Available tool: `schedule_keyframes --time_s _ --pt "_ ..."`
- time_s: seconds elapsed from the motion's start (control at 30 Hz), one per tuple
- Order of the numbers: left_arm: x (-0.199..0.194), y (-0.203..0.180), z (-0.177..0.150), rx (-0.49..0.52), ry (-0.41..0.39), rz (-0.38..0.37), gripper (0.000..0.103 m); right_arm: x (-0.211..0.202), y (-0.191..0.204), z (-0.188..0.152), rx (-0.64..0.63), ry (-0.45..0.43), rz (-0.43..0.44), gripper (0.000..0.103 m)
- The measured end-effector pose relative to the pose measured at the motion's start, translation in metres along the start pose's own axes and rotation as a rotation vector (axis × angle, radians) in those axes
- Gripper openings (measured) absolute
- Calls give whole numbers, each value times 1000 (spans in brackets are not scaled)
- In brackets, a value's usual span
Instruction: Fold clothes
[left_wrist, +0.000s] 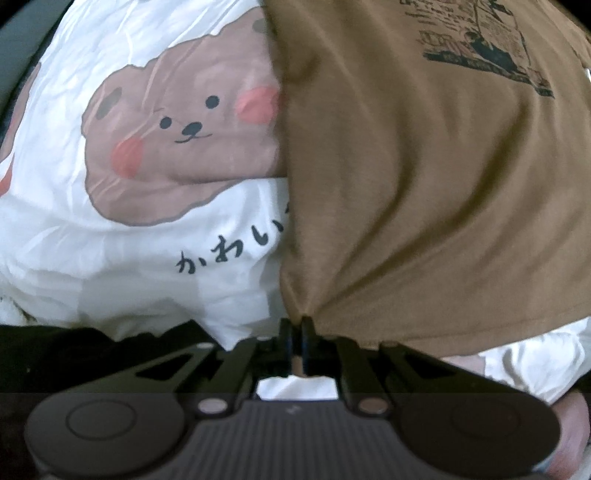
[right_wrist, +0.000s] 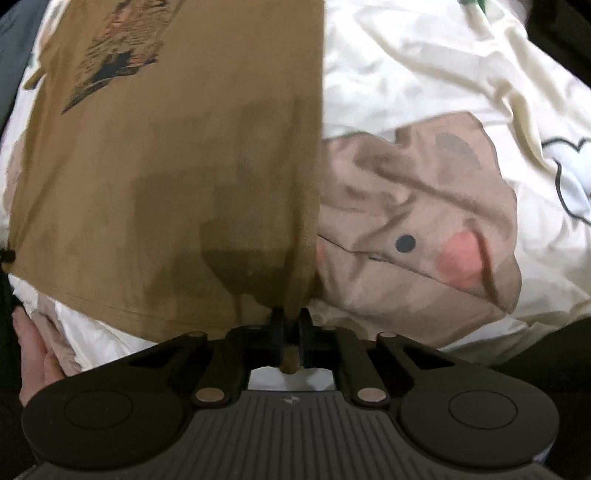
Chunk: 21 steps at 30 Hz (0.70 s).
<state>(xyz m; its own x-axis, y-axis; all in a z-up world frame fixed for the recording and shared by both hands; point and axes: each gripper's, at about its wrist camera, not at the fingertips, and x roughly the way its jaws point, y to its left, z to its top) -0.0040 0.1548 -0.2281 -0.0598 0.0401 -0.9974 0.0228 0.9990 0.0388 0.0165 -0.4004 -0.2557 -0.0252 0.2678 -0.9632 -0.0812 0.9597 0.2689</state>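
Observation:
A brown T-shirt (left_wrist: 424, 184) with a dark print lies spread over a white bedcover with cartoon bears (left_wrist: 110, 229). In the left wrist view my left gripper (left_wrist: 296, 323) is shut on the shirt's near left hem corner, and the cloth puckers at the pinch. In the right wrist view my right gripper (right_wrist: 291, 314) is shut on the brown T-shirt (right_wrist: 166, 177) at its near right hem corner, with cloth hanging down between the fingers. Both grippers point down at the bed.
The white bedcover (right_wrist: 424, 74) reaches past the shirt on the right, wrinkled, with a bear face (right_wrist: 417, 236) print. A person's hand (right_wrist: 35, 350) shows at the lower left of the right wrist view. Dark bed edges lie at the frame corners.

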Motion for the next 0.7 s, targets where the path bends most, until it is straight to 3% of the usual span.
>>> schedule_keyframes --time_s 0.1,0.3,0.37,0.47,0.5,0.7 --pt "-3 -2 -3 10 1 8 5 -17 -1 -2 -20 -23 18 4" --pt "-11 -2 -11 22 5 24 5 -16 -29 2 54 12 -65 5" --pt "-13 0 -14 18 6 23 5 -16 -28 5 47 11 -81 10" --pt "-19 -1 -18 14 3 13 5 -20 -26 8 32 -13 -57 32" --pt "-21 -1 -19 13 1 9 5 -21 -29 9 31 -18 -56 35" --pt "-40 -10 -23 20 -18 -51 4 -29 -36 12 46 -94 -28 35"
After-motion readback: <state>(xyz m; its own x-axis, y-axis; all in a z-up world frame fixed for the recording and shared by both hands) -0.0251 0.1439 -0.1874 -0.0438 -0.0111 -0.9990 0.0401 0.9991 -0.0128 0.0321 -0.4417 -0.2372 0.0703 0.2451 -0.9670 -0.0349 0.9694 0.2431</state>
